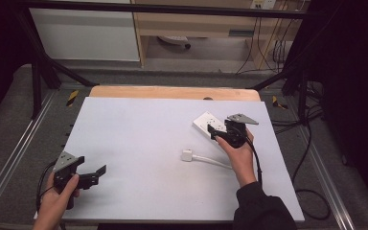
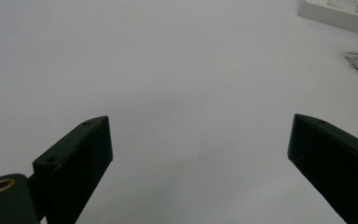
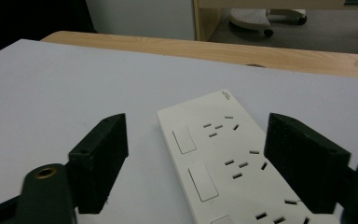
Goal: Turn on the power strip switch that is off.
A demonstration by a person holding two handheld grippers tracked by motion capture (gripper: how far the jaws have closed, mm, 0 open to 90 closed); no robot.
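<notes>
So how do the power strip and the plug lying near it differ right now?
The power strip is a long flat block with switches and rows of socket slots; the plug is a small stubby piece on the end of a white cable. The strip lies between the open jaws of the right hand-held gripper; the plug lies free nearer the table's middle, untouched. Both are white and rest on the table.

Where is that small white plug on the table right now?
In the high view, the small white plug lies right of the table's middle, just in front of the white power strip, beside the right gripper.
</notes>
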